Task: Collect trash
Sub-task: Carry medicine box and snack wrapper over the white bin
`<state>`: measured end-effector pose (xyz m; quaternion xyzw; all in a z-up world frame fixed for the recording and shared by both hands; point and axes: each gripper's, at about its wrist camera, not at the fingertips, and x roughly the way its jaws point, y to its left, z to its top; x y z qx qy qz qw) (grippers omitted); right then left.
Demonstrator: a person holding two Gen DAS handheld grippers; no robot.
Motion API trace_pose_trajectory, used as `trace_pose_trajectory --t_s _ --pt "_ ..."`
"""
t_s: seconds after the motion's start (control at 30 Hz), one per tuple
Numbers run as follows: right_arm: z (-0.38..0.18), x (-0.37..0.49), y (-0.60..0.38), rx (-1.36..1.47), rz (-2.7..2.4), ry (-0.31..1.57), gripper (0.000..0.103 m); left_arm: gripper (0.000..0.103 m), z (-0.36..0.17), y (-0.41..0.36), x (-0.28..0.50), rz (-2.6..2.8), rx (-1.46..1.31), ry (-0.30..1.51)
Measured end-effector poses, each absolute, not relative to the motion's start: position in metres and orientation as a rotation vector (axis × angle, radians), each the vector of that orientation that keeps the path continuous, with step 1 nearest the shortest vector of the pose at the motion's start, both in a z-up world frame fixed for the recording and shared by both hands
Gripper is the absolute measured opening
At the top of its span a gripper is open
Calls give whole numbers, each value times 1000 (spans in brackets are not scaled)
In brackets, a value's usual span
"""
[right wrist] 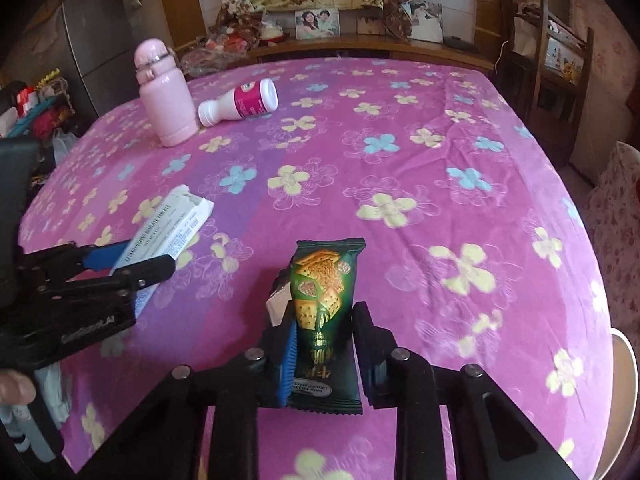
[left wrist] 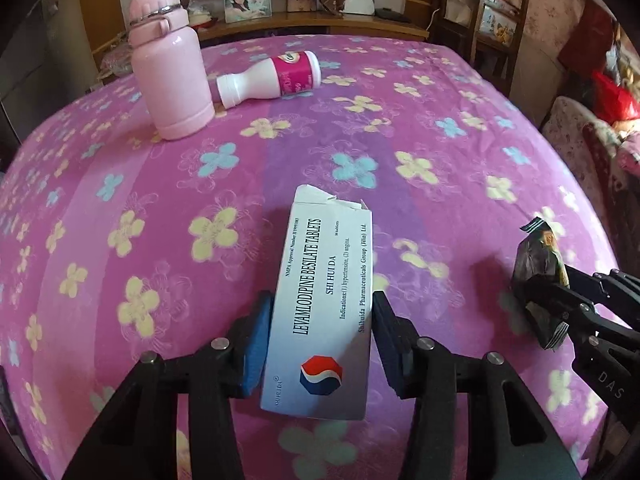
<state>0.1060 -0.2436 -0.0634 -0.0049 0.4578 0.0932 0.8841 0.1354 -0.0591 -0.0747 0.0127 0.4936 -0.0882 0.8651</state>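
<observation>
My left gripper [left wrist: 322,312] is shut on a white tablet box [left wrist: 324,300] with a torn far end, held above the table. It also shows in the right wrist view [right wrist: 168,228], between the left gripper's fingers [right wrist: 132,264]. My right gripper [right wrist: 322,320] is shut on a green cracker wrapper [right wrist: 322,312], held above the table. In the left wrist view the wrapper [left wrist: 538,268] shows at the right in the right gripper [left wrist: 548,300]. A white bottle with a pink label [left wrist: 272,78] lies on its side at the far left [right wrist: 240,104].
A pink flask [left wrist: 168,60] stands upright next to the lying bottle, also in the right wrist view [right wrist: 164,92]. The table has a purple flowered cloth [left wrist: 400,120]. Wooden chairs [right wrist: 548,60] stand at the far right. A shelf with photos [right wrist: 320,24] runs behind the table.
</observation>
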Motion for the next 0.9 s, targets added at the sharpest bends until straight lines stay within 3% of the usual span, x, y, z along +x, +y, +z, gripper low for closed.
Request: trace_pose_trajectory --t_s 0.37,0.9 --pt "-33 61 -269 -6 165 874 28 50 -54 -79 104 -254 -42 1008" --pt "-9 13 -334 44 70 813 28 50 -27 -166 70 -411 14 965"
